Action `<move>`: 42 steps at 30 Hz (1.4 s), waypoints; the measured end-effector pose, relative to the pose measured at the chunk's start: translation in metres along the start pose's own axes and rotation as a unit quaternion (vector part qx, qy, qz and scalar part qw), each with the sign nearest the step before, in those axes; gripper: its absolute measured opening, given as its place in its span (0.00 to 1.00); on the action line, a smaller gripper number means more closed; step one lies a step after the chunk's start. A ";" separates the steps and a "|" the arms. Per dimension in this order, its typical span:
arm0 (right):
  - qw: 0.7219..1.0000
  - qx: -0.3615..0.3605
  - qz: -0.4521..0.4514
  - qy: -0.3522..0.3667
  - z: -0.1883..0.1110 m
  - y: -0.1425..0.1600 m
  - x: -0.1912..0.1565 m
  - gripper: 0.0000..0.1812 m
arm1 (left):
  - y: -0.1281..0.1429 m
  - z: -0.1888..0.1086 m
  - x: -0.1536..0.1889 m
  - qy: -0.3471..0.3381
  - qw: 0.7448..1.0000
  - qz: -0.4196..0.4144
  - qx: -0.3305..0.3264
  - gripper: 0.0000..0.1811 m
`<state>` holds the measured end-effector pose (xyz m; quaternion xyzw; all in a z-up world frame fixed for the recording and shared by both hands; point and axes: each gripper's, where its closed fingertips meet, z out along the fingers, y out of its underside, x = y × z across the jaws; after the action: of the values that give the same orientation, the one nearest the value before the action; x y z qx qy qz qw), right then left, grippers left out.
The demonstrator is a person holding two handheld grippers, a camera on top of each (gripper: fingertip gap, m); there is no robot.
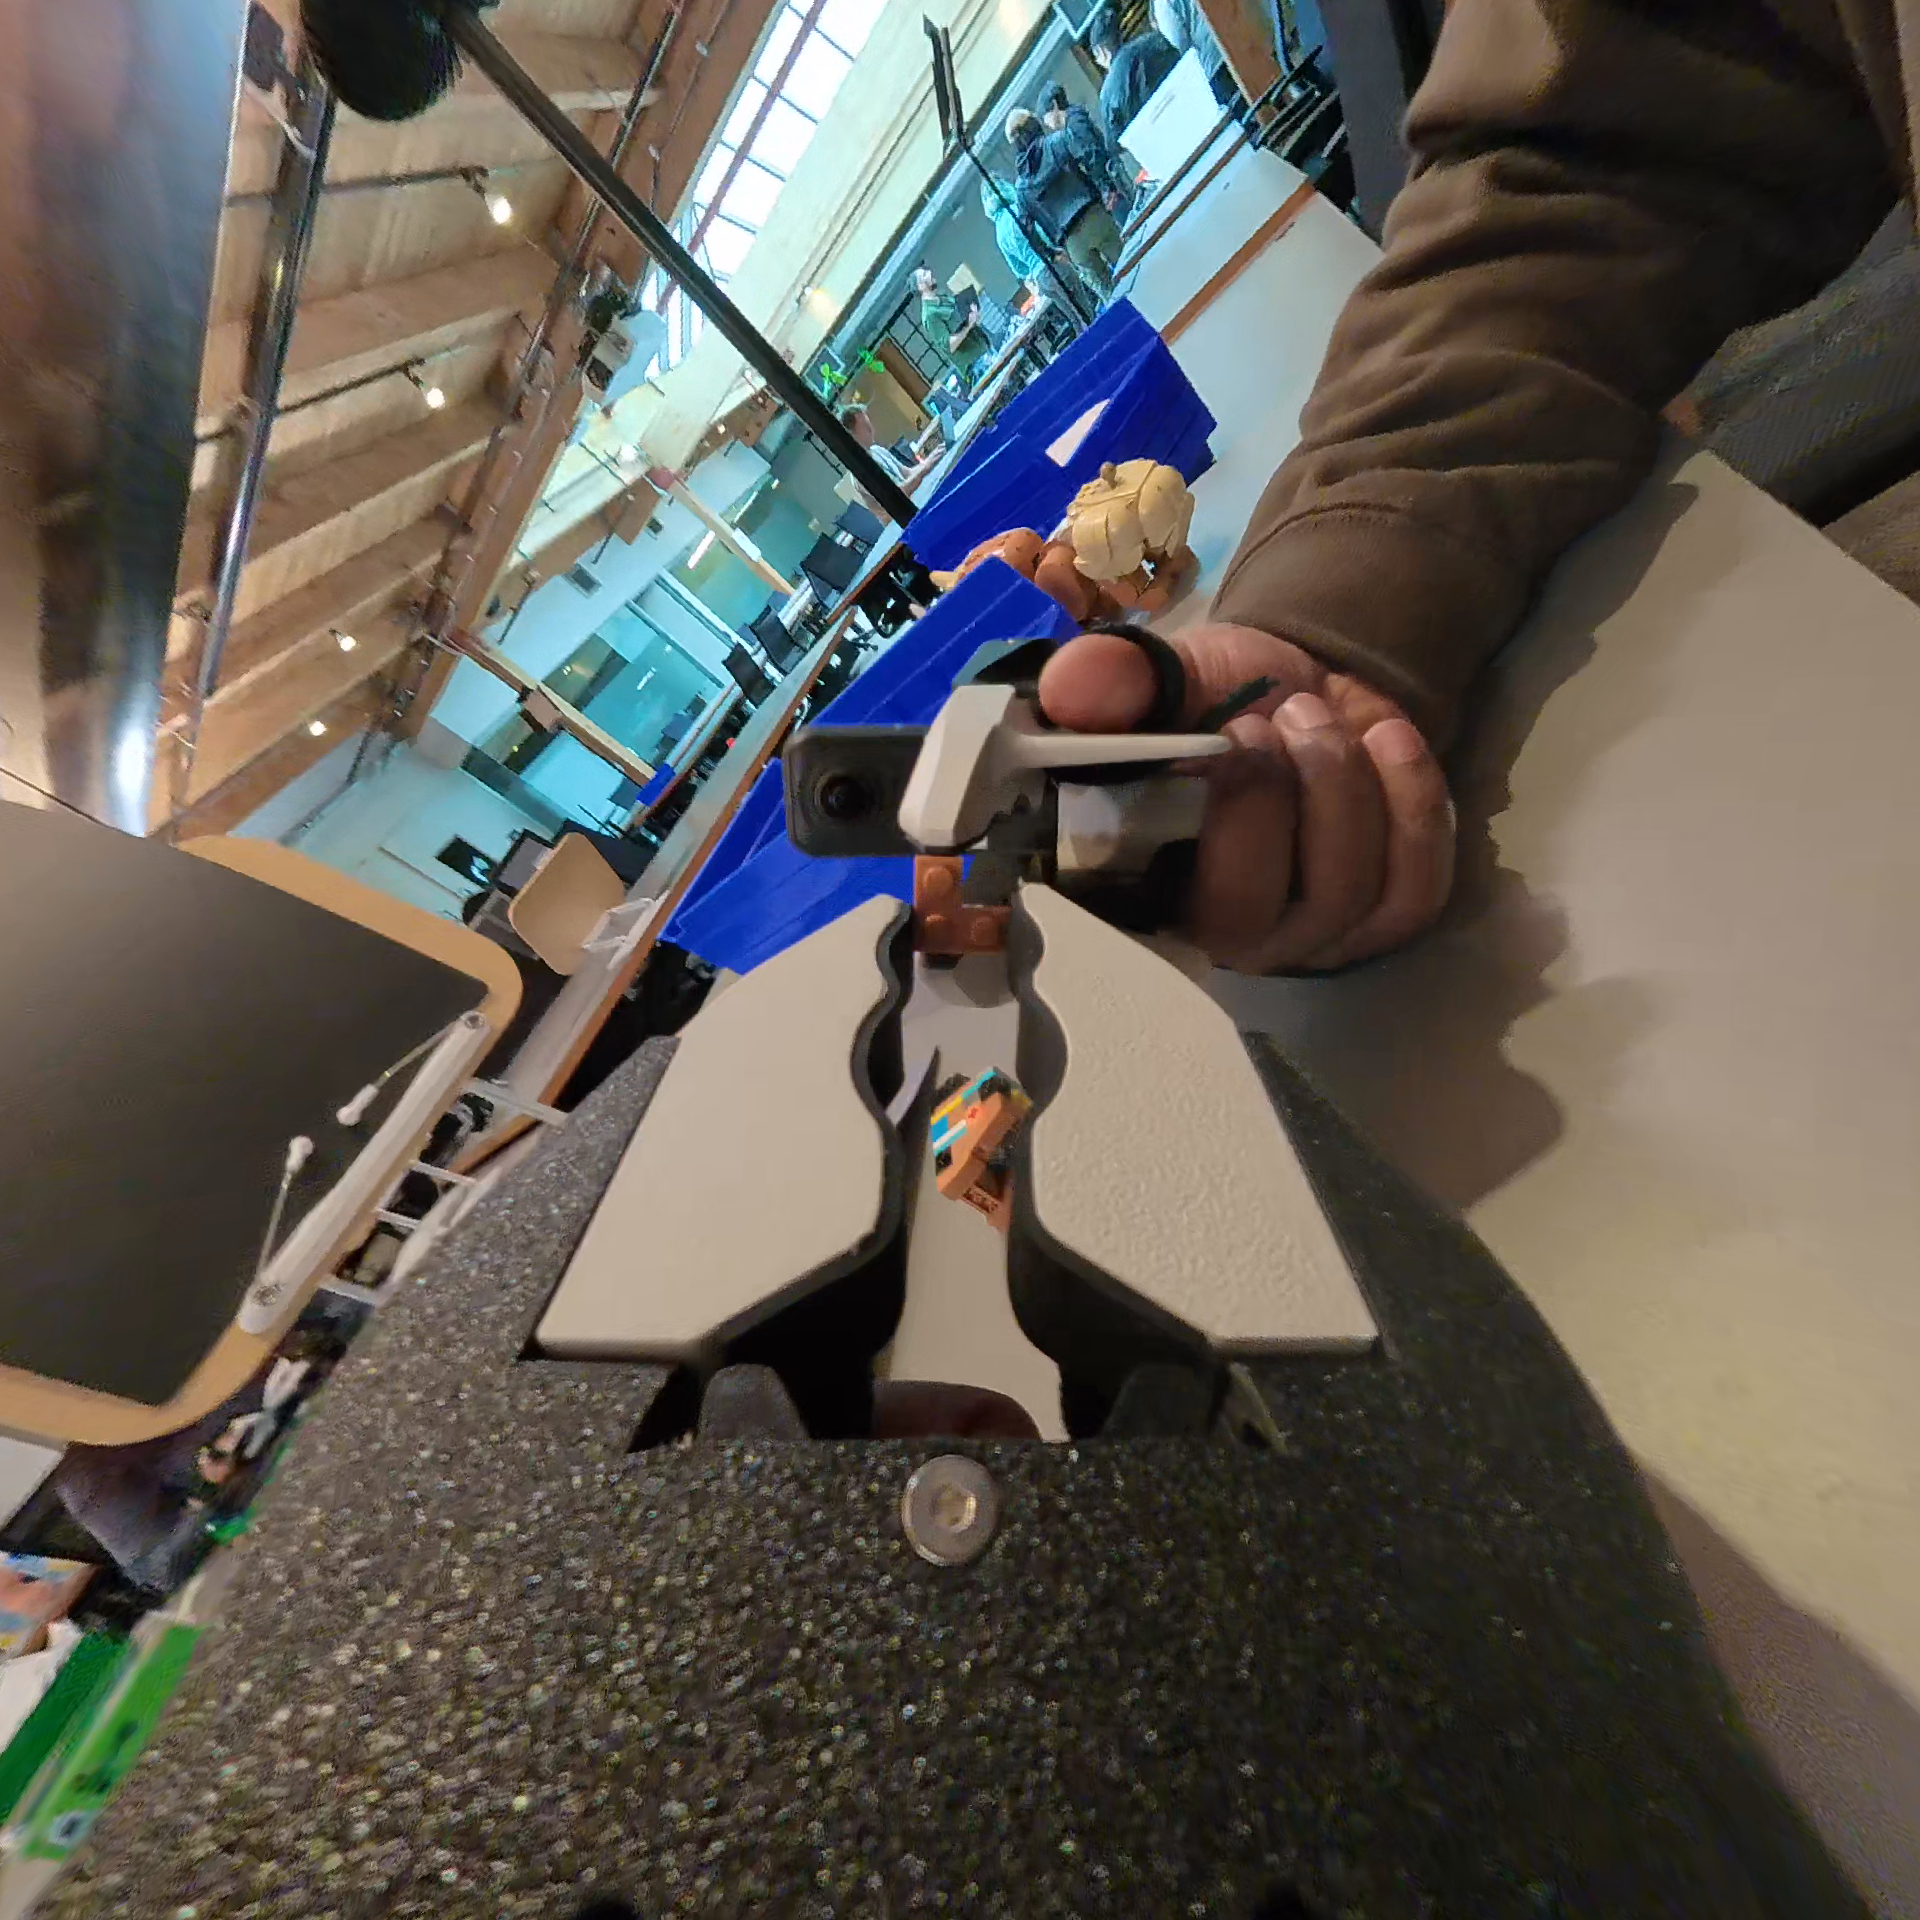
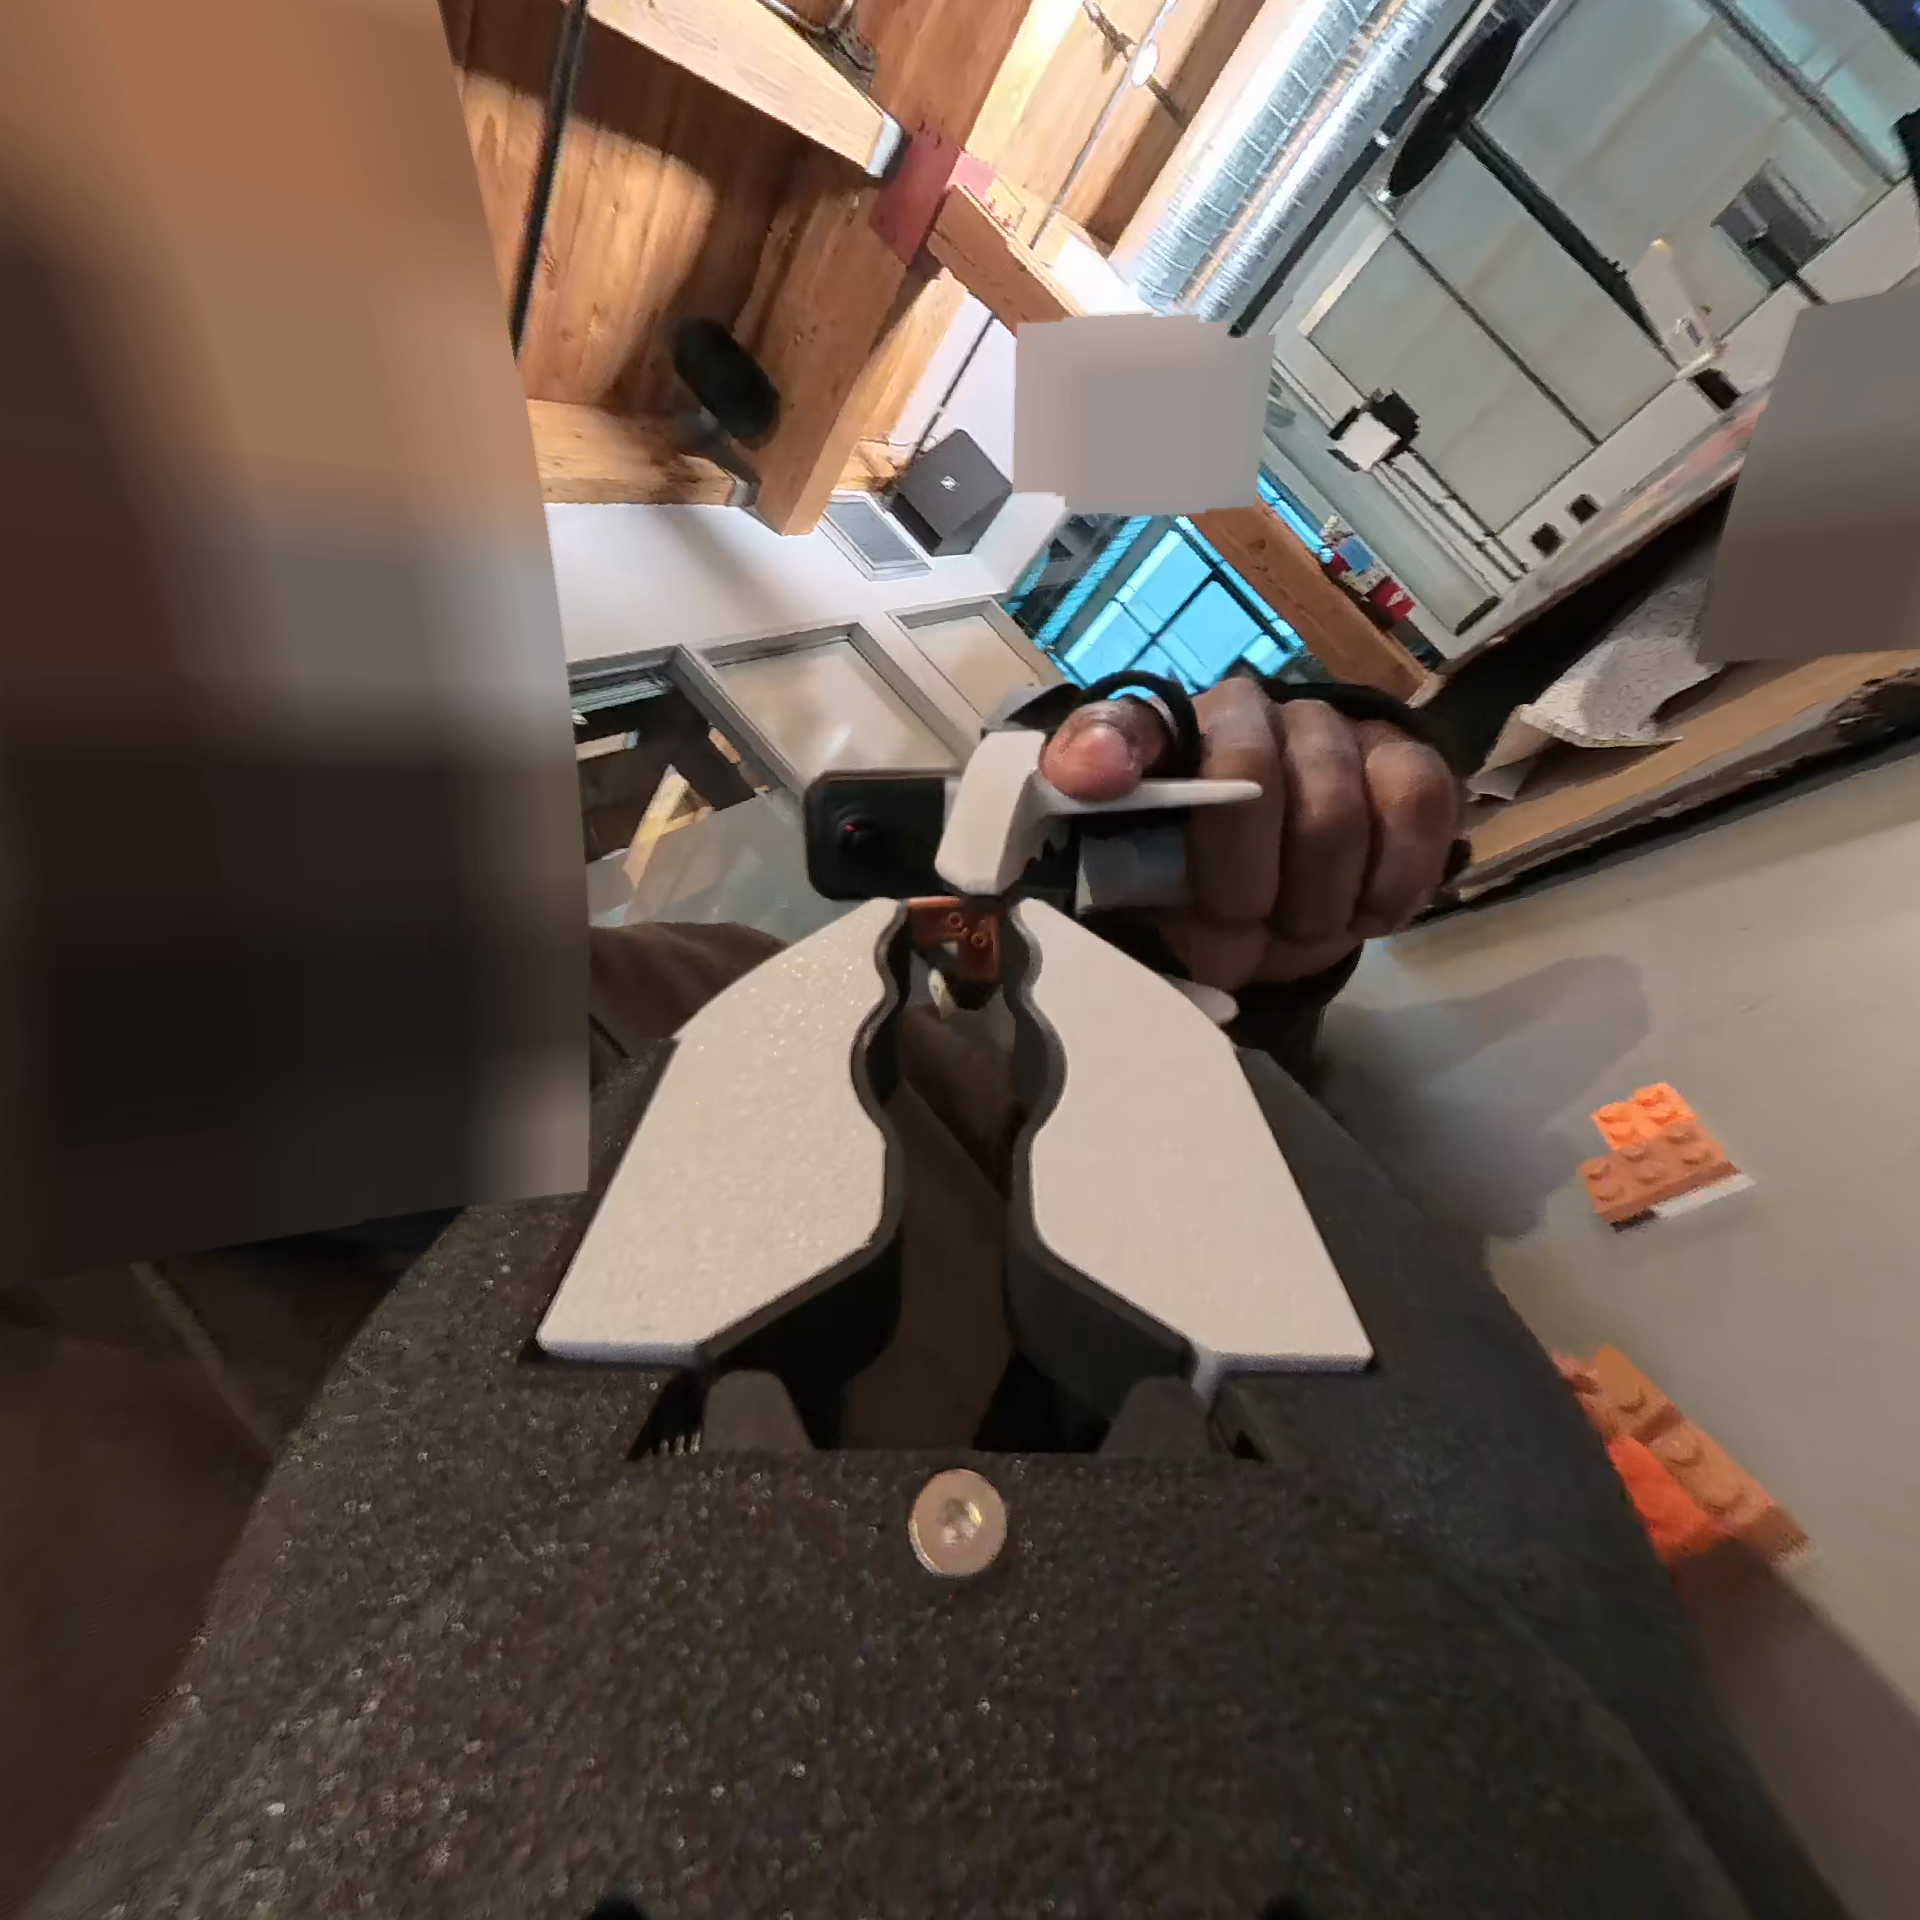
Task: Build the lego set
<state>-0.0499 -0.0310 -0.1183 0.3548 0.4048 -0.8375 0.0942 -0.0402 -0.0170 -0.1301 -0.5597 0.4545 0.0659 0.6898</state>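
The two grippers face each other tip to tip above the grey table. My left gripper is shut on a small brown lego piece. The right gripper, held in a hand, meets the same piece from the far side. In the right wrist view my right gripper is shut on the brown piece, with the left gripper opposite. A small tan, teal and black lego block lies on the table below my left fingers.
A beige and brown lego figure stands by blue bins at the back. Orange lego plates and more orange bricks lie on the table to the right. A brown sleeve crosses the table. Only a small space, under 4 cm, lies between the two pairs of fingers.
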 end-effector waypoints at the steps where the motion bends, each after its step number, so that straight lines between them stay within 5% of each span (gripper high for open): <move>1: 1.000 -0.005 -0.012 0.016 -0.002 -0.001 0.003 0.10 | 0.001 -0.002 -0.001 -0.001 1.000 -0.012 -0.001 0.09; 6: 0.983 -0.070 -0.119 0.124 -0.026 -0.005 0.021 0.15 | 0.024 -0.020 -0.010 0.002 0.995 -0.088 -0.055 0.09; 12: 0.916 -0.203 -0.244 0.243 -0.053 0.009 0.048 0.15 | 0.074 -0.047 -0.003 0.036 0.972 -0.162 -0.167 0.09; 23: 0.874 -0.255 -0.292 0.293 -0.049 0.020 0.064 0.16 | 0.114 -0.079 0.007 0.064 0.937 -0.219 -0.263 0.09; 30: 0.813 -0.346 -0.334 0.327 -0.046 0.044 0.080 0.18 | 0.120 -0.079 0.029 0.113 0.923 -0.223 -0.293 0.09; 42: 0.784 -0.426 -0.299 0.338 -0.057 0.063 0.094 0.26 | 0.125 -0.079 0.040 0.132 0.910 -0.242 -0.309 0.09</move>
<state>-0.0607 -0.0175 -0.2436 0.4006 0.8118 -0.3926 -0.1623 -0.1359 -0.0534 -0.2437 -0.8414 0.3491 -0.0399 0.4106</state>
